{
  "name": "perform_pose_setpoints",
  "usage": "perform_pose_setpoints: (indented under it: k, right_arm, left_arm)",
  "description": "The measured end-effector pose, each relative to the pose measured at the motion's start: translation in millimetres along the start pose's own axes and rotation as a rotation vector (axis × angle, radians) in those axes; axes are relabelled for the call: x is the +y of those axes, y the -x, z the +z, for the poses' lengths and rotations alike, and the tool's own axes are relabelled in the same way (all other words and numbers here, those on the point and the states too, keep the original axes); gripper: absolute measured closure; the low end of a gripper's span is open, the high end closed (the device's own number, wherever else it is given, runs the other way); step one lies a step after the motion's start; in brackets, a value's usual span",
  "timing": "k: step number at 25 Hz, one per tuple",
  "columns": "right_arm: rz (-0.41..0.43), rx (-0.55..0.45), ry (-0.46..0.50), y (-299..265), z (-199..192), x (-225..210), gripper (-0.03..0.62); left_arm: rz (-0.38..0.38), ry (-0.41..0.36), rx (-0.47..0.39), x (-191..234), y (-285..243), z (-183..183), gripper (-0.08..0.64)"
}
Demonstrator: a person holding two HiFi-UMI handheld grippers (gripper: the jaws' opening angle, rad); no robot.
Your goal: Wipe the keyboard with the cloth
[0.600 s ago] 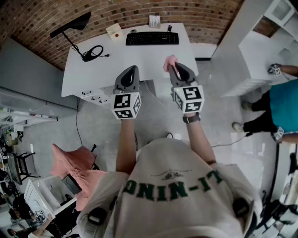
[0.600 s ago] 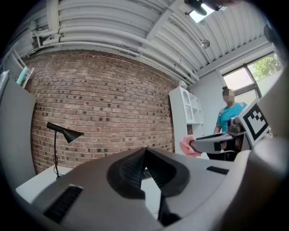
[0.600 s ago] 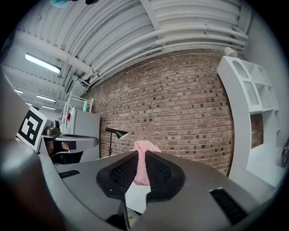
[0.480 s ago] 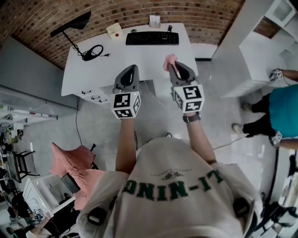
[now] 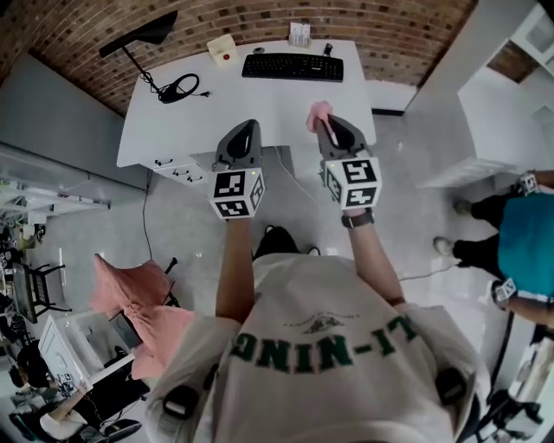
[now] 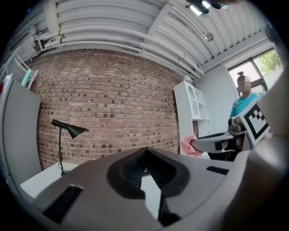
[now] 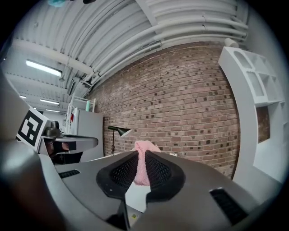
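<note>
While the person stands on a pale grey floor (image 5: 294, 216), a white desk (image 5: 260, 108) sits in front, pushed against a red-brown brick wall (image 5: 398, 26). At the far side of the desk lies the long black keyboard (image 5: 293, 67), with a thin black desk lamp (image 5: 138, 35) to its left. White shelves (image 5: 519, 86) stand at the right, and a second person in a teal top (image 5: 528, 247) is near them. The right gripper (image 5: 322, 123) is squeezed tight on the small pink cloth (image 5: 318, 111), well apart from the keyboard. The left gripper (image 5: 245, 125) has its jaws together with nothing in them. Since half a second ago both grippers have stayed put. The desk has slid a little to the right in the head view, and the person in teal sits lower in it.
</note>
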State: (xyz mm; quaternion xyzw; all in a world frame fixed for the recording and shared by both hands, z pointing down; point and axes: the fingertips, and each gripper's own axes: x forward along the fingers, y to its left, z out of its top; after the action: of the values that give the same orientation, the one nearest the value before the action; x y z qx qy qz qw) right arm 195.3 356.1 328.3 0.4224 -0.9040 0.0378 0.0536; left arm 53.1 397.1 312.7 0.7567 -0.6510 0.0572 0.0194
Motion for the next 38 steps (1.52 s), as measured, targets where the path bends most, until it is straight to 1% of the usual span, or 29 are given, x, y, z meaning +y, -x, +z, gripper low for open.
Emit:
perform_pose_setpoints:
  k: [2,5,10,13,19,22,26,29,33,38]
  right_arm:
    - [-0.007,0.006,-0.008,-11,-3,-5,0.558]
    - [-0.02,0.002,-0.019,-35,-4,-19,0.558]
    - [-0.053,0.034,-0.027,-104,-18,-41,0.558]
    - [-0.075,0.055,-0.036,-161,-16,-48,0.558]
    - [-0.116,0.093,-0.022,-272,2,-61,0.558]
    - [-0.128,0.136,-0.037,-320,-5,-62,0.558]
    - [-0.111,0.188,-0.087,-373,-16,-65,0.558]
    - [-0.124,0.225,-0.092,-408,-23,-68,0.558]
    - [-0.118,0.276,-0.101,-453,-40,-73,0.558]
    - [-0.054,0.373,-0.117,-498,-74,-75,0.558]
  left_arm:
    - [-0.002,0.004,0.004,6,-9,-3,0.557]
    - [-0.024,0.012,0.005,14,-37,-6,0.557]
    - [-0.112,-0.014,0.014,32,-113,-20,0.557]
    - [-0.146,0.005,0.016,65,-162,-23,0.557]
    - [-0.195,0.013,0.029,135,-255,-20,0.557]
    - [-0.226,0.022,0.044,165,-294,-25,0.557]
    - [-0.252,0.028,0.084,194,-342,-41,0.557]
    - [-0.274,0.044,0.087,218,-370,-45,0.557]
    - [-0.266,0.07,0.116,247,-398,-59,0.557]
    - [-0.211,0.09,0.159,272,-420,-83,0.557]
